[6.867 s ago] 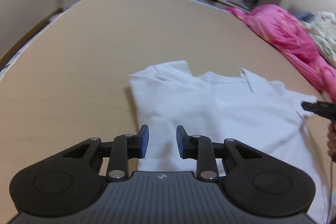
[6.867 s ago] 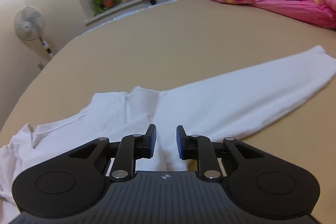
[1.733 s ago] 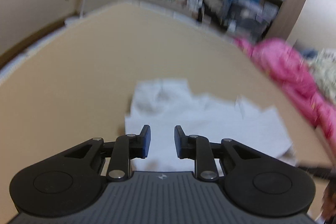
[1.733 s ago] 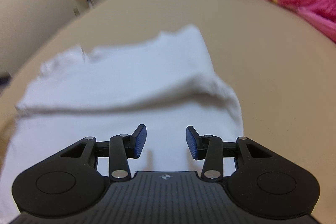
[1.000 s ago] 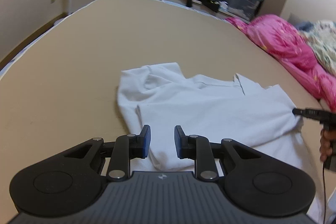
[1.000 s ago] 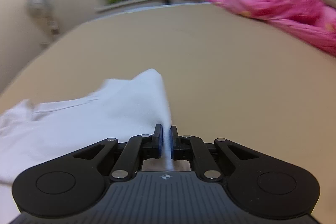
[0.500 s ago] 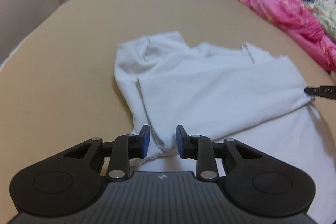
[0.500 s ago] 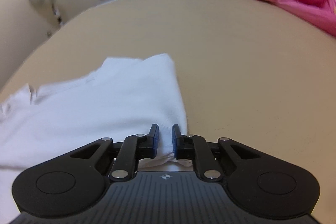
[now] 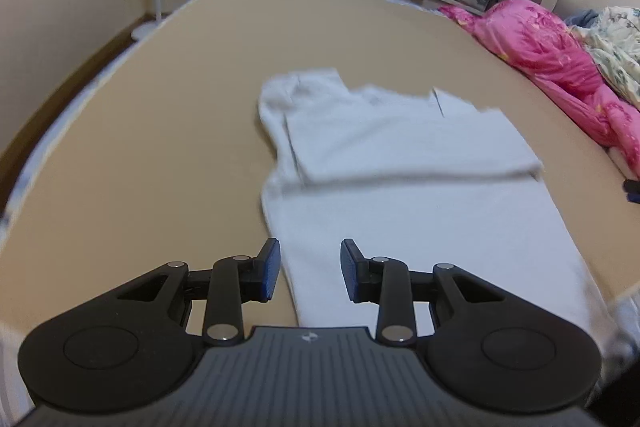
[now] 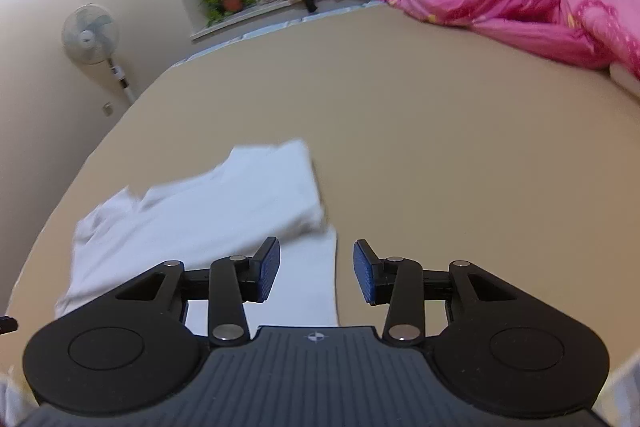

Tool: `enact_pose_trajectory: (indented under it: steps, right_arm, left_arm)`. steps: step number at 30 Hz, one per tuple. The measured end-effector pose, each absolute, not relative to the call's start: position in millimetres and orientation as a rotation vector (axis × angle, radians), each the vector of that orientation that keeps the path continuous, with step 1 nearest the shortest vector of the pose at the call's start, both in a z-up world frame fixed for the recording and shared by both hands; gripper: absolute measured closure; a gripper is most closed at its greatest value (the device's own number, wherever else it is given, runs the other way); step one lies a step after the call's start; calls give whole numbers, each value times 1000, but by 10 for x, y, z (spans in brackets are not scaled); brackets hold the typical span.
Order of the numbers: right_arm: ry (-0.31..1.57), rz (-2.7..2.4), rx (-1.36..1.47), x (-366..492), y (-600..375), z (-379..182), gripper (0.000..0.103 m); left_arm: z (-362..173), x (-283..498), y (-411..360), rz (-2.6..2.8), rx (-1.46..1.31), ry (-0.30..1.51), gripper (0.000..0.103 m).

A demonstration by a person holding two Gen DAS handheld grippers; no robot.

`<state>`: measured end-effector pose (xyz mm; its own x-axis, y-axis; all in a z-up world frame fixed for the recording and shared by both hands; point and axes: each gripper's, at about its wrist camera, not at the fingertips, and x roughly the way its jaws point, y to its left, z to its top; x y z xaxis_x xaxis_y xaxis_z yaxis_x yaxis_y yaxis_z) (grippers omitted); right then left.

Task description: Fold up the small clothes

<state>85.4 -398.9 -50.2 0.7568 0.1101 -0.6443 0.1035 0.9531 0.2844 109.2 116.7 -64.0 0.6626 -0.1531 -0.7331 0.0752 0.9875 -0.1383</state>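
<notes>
The white garment [image 9: 404,163] lies flat on the tan bed [image 9: 160,115], and one fold is in: a flap is laid across its far half, its edge running left to right across the middle. The left gripper [image 9: 307,269] hangs over the near left edge, its jaws just parted wider with nothing pinched. The right gripper [image 10: 316,269] has sprung open too, jaws spread above the near right edge, cloth let go. By my reading, the long near half remains to be folded up, then probably a final halving.
</notes>
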Motion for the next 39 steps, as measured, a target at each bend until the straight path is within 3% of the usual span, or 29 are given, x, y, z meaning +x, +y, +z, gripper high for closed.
enact_pose_trajectory:
  steps: [8, 19, 26, 27, 29, 30, 35, 39]
  right_arm:
    - [870, 33, 202, 30, -3994, -1040, 61]
    - [1139, 15, 131, -131, -3849, -1594, 61]
    - [1149, 14, 106, -140, -3778, -1641, 61]
    - [1147, 13, 107, -146, -3774, -1637, 63]
    - [1141, 30, 123, -156, -3785, -1617, 86]
    - [1133, 34, 131, -136, -3777, -1595, 95]
    - [1067, 47, 219, -283, -3905, -1410, 97]
    - [1119, 27, 212, -274, -3898, -1515, 94]
  left_arm:
    - [-1068, 275, 1119, -114, -76, 993, 66]
    - [-1366, 142, 1225, -72, -229, 1181, 66]
    - [-1439, 144, 1183, -47, -180, 1216, 71]
    - [-1452, 146, 1164, -49, -169, 1217, 75]
    - [-1448, 154, 1140, -72, -168, 1218, 96]
    - [-1431, 153, 1132, -86, -171, 1212, 96]
    - [-1250, 38, 1155, -102, -191, 1129, 96]
    - [-1324, 35, 1198, -84, -230, 1184, 93]
